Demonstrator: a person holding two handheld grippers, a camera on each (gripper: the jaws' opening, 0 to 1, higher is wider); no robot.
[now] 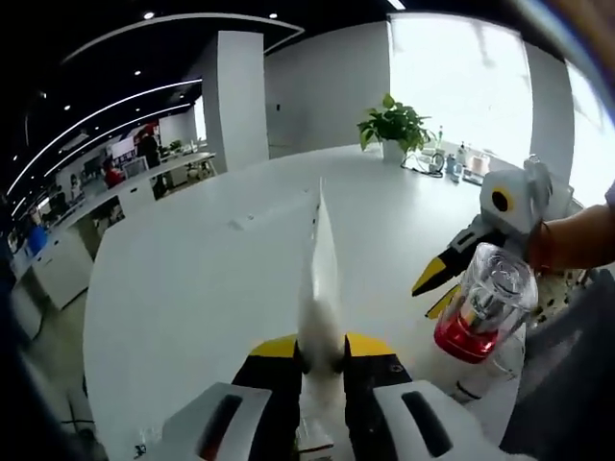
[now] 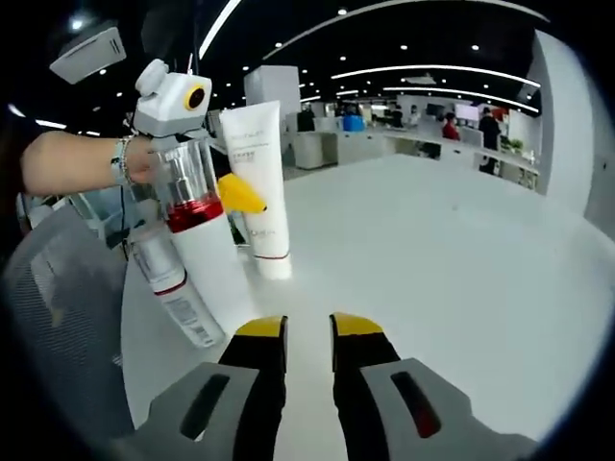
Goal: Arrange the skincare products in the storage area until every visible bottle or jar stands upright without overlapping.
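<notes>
Left claw (image 1: pixel 322 348) is clamped on the tube (image 1: pixel 324 279), seen edge-on between its jaws with the long axis running straight away from it; from the right gripper view the tube (image 2: pixel 256 182) looks upright, cap down on the table (image 2: pixel 432 288), crimped end up, and the left claw (image 2: pixel 244 193) grips it about halfway up.

Right claw (image 2: pixel 307 331) holds nothing; its jaws stand a slim gap apart, so slightly open.

Just beside the tube, on the right claw's side, is a bottle (image 2: pixel 205 252) with a clear cap and red band, upright; it lies ahead and to the left of the right claw, which is the nearer of the 2 to it.

Lower left of that is a small bottle (image 2: pixel 179 296), slanted in the view; whether it leans or lies flat I cannot tell.

Count: 1 tube, 1 capped bottle, 1 small bottle, so 3 products; 2 claws.

Further off across the table a potted plant (image 1: pixel 392 125) sits near the far edge.
</notes>
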